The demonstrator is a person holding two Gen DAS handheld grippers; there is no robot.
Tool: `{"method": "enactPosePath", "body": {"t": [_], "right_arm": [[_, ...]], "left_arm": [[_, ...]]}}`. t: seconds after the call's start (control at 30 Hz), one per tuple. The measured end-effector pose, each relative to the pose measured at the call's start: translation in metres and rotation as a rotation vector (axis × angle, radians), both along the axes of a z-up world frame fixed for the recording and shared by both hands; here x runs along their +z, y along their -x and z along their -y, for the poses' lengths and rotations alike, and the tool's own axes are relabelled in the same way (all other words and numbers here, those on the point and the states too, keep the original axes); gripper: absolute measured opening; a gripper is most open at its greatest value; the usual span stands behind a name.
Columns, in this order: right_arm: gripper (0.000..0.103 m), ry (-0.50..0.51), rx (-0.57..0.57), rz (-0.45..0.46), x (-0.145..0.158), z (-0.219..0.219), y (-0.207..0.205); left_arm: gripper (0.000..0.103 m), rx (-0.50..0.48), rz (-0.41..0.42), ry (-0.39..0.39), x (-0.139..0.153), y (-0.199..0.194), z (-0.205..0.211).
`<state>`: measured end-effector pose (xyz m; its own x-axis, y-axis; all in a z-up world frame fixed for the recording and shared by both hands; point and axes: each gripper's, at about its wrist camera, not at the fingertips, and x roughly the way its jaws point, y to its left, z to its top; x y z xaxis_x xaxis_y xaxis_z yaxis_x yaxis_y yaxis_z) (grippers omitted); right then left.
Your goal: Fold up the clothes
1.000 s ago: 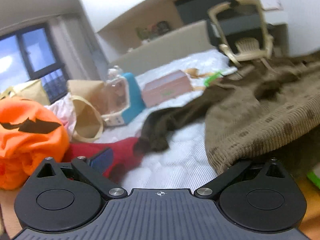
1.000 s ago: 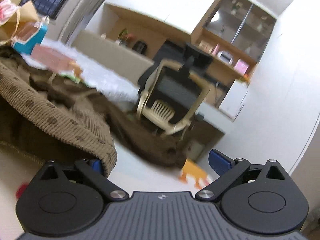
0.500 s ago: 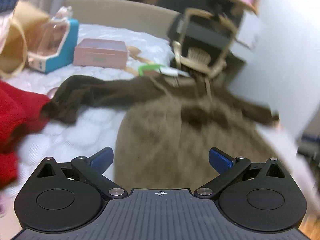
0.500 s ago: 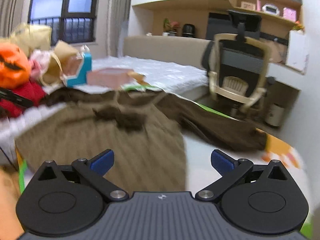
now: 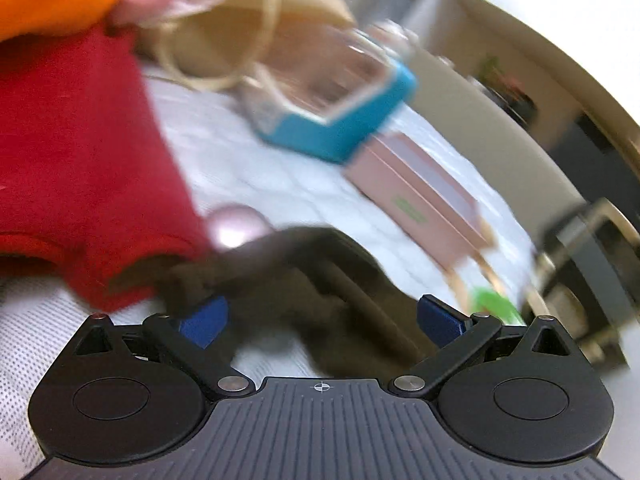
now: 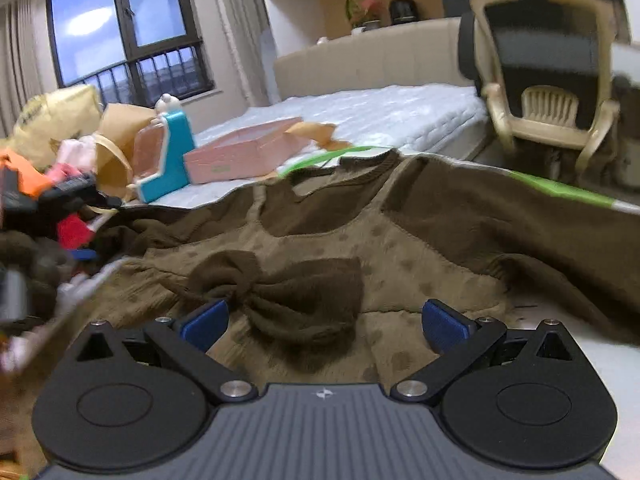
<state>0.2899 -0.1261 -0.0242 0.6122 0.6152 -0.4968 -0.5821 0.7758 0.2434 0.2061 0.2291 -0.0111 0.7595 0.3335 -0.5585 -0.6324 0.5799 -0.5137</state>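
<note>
Fingers of the left hand-held gripper [image 5: 318, 320] stand spread and empty, where a second ago they were hidden against the cloth; the view has swung from the garment's hem to its dark left sleeve [image 5: 320, 264], which trails beside a red garment [image 5: 80, 152]. Spread and empty too, the right hand-held gripper [image 6: 324, 322] now hovers over the bow [image 6: 280, 292] on the brown dress [image 6: 400, 240], which lies opened out, front up, on the bed [image 6: 380, 108]. Released and spread, it looks ready for a sleeve fold.
</note>
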Motion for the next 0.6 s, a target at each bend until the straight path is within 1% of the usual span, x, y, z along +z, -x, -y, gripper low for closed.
{"method": "enactPosePath", "body": {"t": [0.07, 0.1, 0.13, 0.17, 0.2, 0.23, 0.27, 0.33, 0.4, 0.43, 0.47, 0.5, 0.53, 0.57, 0.6], "right_arm": [[0.103, -0.030, -0.003, 0.002, 0.001, 0.007, 0.000], [0.103, -0.037, -0.009, -0.020, -0.001, 0.009, -0.002], [0.103, -0.045, -0.015, -0.042, -0.003, 0.011, -0.004], [0.103, -0.054, -0.019, -0.052, -0.004, 0.013, -0.005], [0.103, -0.061, -0.021, -0.055, -0.004, 0.013, -0.005], [0.103, -0.066, -0.020, -0.060, -0.004, 0.014, -0.006], [0.103, -0.071, -0.018, -0.065, -0.005, 0.014, -0.006], [0.103, -0.087, -0.011, -0.083, -0.006, 0.015, -0.009], [0.103, -0.099, -0.008, -0.107, -0.008, 0.016, -0.012], [0.103, -0.104, -0.009, -0.122, -0.009, 0.017, -0.014], [0.103, -0.107, -0.010, -0.136, -0.010, 0.017, -0.016], [0.103, -0.110, -0.012, -0.146, -0.010, 0.018, -0.018], [0.103, -0.112, -0.016, -0.150, -0.011, 0.018, -0.018], [0.103, -0.111, -0.018, -0.150, -0.011, 0.018, -0.017], [0.103, -0.110, -0.019, -0.149, -0.011, 0.018, -0.017]], "left_arm": [[0.098, 0.089, -0.007, 0.003, -0.008, -0.004, -0.008], [0.077, 0.089, -0.013, -0.022, -0.010, -0.009, -0.009], [0.033, 0.073, -0.025, -0.055, -0.011, -0.016, -0.010], [0.017, 0.058, -0.042, -0.088, -0.010, -0.023, -0.011], [0.014, 0.054, -0.060, -0.122, -0.008, -0.027, -0.011], [0.009, 0.033, -0.056, -0.153, -0.002, -0.029, -0.009], [0.006, 0.010, -0.051, -0.188, 0.006, -0.031, -0.006], [0.005, -0.060, -0.003, -0.331, 0.031, -0.039, 0.011], [0.005, -0.157, 0.077, -0.486, 0.061, -0.046, 0.038], [0.005, -0.202, 0.109, -0.527, 0.071, -0.047, 0.051], [0.005, -0.252, 0.136, -0.551, 0.081, -0.051, 0.063], [0.006, -0.292, 0.154, -0.533, 0.087, -0.052, 0.070], [0.008, -0.330, 0.170, -0.508, 0.091, -0.052, 0.077], [0.010, -0.339, 0.175, -0.426, 0.088, -0.046, 0.078], [0.017, -0.348, 0.179, -0.345, 0.085, -0.039, 0.078]]}}
